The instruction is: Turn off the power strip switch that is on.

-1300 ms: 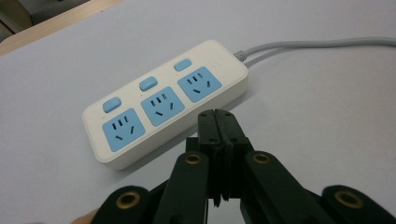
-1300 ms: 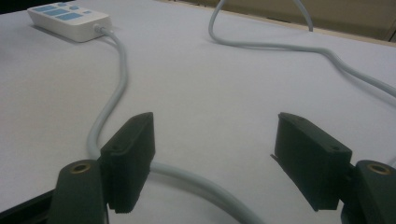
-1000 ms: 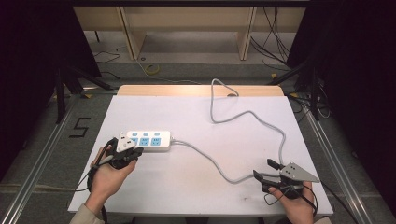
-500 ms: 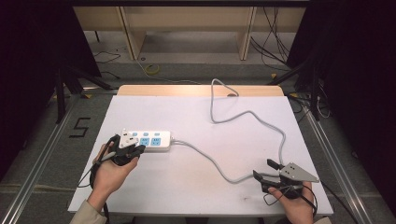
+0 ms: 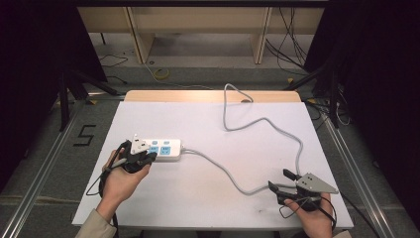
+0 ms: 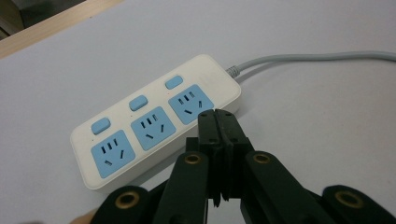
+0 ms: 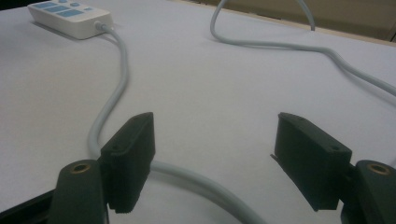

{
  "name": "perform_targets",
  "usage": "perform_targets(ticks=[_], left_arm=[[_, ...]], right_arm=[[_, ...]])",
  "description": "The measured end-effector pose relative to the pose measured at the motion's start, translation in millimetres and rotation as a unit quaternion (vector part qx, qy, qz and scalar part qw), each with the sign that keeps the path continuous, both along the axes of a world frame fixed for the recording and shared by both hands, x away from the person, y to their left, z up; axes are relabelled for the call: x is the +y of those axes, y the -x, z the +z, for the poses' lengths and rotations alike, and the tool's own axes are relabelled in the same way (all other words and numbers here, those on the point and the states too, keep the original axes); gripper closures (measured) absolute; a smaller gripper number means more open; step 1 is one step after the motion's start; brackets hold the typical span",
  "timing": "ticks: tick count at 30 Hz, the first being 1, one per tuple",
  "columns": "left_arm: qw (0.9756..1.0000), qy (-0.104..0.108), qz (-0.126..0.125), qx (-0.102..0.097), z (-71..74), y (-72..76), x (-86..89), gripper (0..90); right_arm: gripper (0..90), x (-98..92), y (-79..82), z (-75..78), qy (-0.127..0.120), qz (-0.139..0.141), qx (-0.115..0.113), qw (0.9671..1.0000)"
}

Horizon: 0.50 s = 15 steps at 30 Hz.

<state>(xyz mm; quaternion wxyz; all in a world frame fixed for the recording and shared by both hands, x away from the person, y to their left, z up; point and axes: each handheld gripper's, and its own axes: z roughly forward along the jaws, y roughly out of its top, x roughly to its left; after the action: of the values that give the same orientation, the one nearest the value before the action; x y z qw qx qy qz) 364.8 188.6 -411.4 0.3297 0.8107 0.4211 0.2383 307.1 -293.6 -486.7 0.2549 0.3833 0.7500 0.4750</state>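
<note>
Change: left gripper (image 5: 148, 157) has crept rightward over the power strip (image 5: 166, 149); jaws pressed together, empty
Right gripper (image 5: 281, 180): jaws wide, grey cable (image 7: 112, 88) beneath

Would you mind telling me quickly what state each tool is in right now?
Left tool: shut, holding nothing, poised over the power strip.
Right tool: open, holding nothing, with the grey cable lying between its jaws.

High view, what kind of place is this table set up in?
Probably a lab or recording bay, not a home: a white table on a metal rail frame, a "5" marked on the floor, and loose cables around bare shelving behind.
</note>
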Motion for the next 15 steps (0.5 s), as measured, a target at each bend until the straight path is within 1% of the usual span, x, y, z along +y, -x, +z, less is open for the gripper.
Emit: perform_targets(ticks=[9, 15], left_arm=[[1.0000, -0.001, -0.002, 0.005, 1.8, -3.7, -2.6, 88.9], [1.0000, 0.002, 0.000, 0.003, 4.0, -6.6, -3.7, 88.9]], right_arm=[[29.9, 0.0, 0.0, 0.0, 0.000, 0.000, 0.000, 1.0000], [29.9, 0.1, 0.0, 0.0, 0.000, 0.000, 0.000, 1.0000]])
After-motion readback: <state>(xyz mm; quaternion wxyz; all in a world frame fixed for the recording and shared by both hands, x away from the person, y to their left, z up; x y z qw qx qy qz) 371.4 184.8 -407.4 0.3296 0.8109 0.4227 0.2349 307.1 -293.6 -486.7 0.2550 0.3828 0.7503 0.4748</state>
